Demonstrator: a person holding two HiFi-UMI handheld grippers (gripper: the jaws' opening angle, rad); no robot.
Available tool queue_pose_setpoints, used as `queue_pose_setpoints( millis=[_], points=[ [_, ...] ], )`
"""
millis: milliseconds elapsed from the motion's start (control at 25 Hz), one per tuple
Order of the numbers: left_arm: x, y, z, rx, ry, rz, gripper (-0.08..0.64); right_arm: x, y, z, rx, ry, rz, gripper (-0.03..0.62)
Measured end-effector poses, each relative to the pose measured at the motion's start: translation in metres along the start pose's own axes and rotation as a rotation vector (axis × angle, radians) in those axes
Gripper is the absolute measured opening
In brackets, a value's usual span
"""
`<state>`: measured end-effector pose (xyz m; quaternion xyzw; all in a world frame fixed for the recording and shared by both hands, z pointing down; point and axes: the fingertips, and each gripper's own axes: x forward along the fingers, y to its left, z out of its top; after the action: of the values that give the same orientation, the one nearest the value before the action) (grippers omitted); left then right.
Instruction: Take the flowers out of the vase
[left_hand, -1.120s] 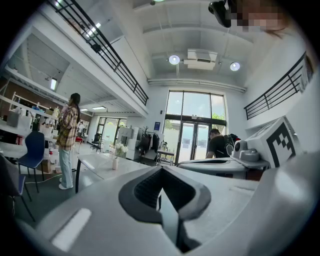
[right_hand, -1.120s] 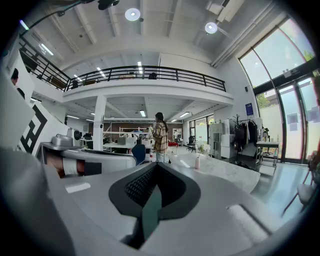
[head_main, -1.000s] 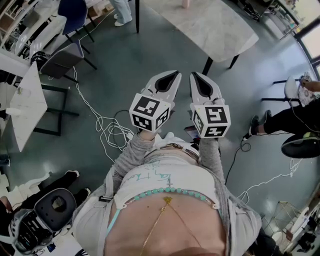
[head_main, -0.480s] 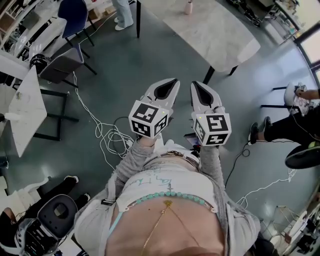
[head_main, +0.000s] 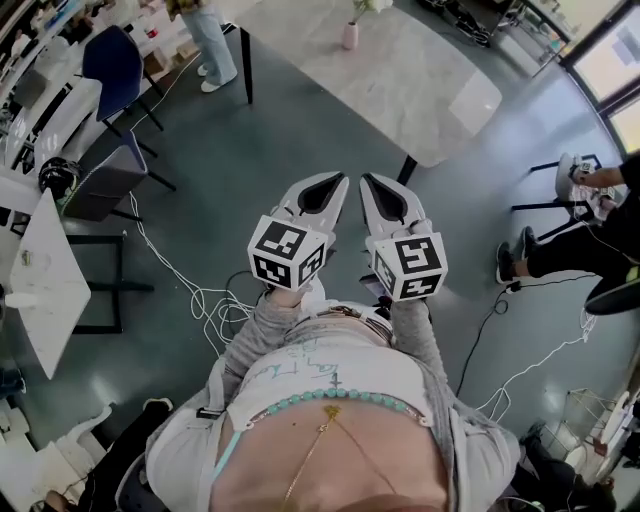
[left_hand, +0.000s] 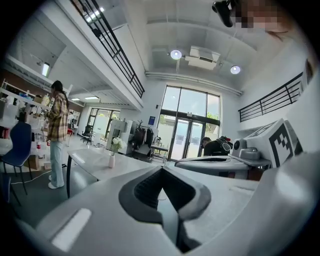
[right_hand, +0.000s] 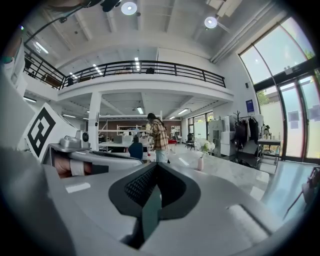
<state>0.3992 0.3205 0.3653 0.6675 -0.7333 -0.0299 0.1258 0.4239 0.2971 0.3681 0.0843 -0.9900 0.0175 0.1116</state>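
Note:
A small pink vase (head_main: 350, 35) with white flowers (head_main: 364, 6) stands on a pale marble table (head_main: 400, 80) far ahead at the top of the head view. It is tiny in the left gripper view, where the vase (left_hand: 111, 160) carries its flowers (left_hand: 116, 144), and in the right gripper view, where the vase (right_hand: 200, 163) and flowers (right_hand: 205, 146) also show. My left gripper (head_main: 334, 181) and right gripper (head_main: 372, 181) are held side by side over the floor, well short of the table. Both have their jaws shut with nothing between them.
A person in a plaid shirt (left_hand: 56, 117) stands at the table's far left end. Blue and grey chairs (head_main: 118, 70) and white tables (head_main: 45, 270) are on the left. White cables (head_main: 215, 300) trail over the floor. A seated person (head_main: 590, 240) is at the right.
Both grippers have moved forward together toward the marble table. The table has come lower into the head view, and the vase with its flowers now shows near its top edge.

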Motion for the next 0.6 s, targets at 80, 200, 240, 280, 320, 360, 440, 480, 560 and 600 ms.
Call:
queue_pose_setpoints(
  millis=[80,200,240,280,320,360,440,480,560,600],
  points=[
    [0.007,0.011,0.004,0.001,0.004,-0.012,0.000,0.012,-0.002,0.004,0.004,0.000,-0.007,0.028],
    [0.013,0.025,0.009,-0.004,0.009,-0.038,0.000,0.029,-0.005,0.010,0.005,-0.003,-0.026,0.028],
    [0.015,0.030,0.010,-0.004,0.011,-0.045,0.000,0.034,-0.005,0.012,0.006,-0.004,-0.033,0.028],
    [0.016,0.035,0.013,-0.002,0.012,-0.050,0.000,0.039,-0.006,0.014,0.005,-0.006,-0.041,0.028],
    [0.017,0.041,0.015,-0.001,0.012,-0.054,0.000,0.045,-0.005,0.017,0.003,-0.009,-0.047,0.028],
    [0.018,0.047,0.017,0.001,0.012,-0.057,0.000,0.050,-0.005,0.020,0.001,-0.012,-0.053,0.028],
    [0.018,0.058,0.020,0.001,0.009,-0.061,0.000,0.059,-0.003,0.022,0.002,-0.016,-0.062,0.028],
    [0.018,0.063,0.022,0.001,0.008,-0.062,0.000,0.064,-0.003,0.023,0.003,-0.017,-0.066,0.028],
    [0.018,0.071,0.024,-0.003,0.009,-0.063,0.000,0.071,-0.003,0.024,0.001,-0.010,-0.077,0.028],
    [0.018,0.074,0.024,-0.008,0.013,-0.064,0.000,0.073,-0.002,0.025,0.000,-0.005,-0.081,0.028]
  ],
)
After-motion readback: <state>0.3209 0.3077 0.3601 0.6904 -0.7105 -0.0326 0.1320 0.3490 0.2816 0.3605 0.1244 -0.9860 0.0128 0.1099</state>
